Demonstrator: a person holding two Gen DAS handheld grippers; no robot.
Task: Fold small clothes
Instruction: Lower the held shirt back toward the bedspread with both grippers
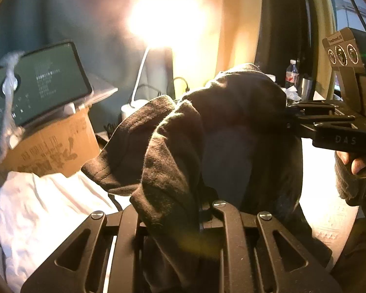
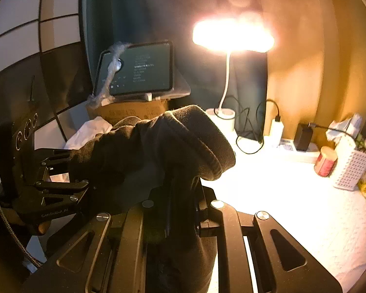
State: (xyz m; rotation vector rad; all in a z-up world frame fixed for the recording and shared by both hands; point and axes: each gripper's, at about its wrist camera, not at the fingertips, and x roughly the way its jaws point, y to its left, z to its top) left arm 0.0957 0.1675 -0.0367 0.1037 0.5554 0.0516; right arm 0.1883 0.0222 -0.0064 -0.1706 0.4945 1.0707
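While both claws pinch it, the dark garment (image 1: 231, 122) hangs bunched between them.

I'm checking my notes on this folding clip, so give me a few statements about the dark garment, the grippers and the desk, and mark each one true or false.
1. Both grippers grip the dark garment. True: the left gripper and the right gripper each pinch its cloth.
2. The garment lies flat on the table. False: it hangs bunched between the grippers, above the table.
3. The desk lamp is switched on. True.
4. The tablet rests on a cardboard box. True.
5. The red can stands on the box. False: it stands on the table.
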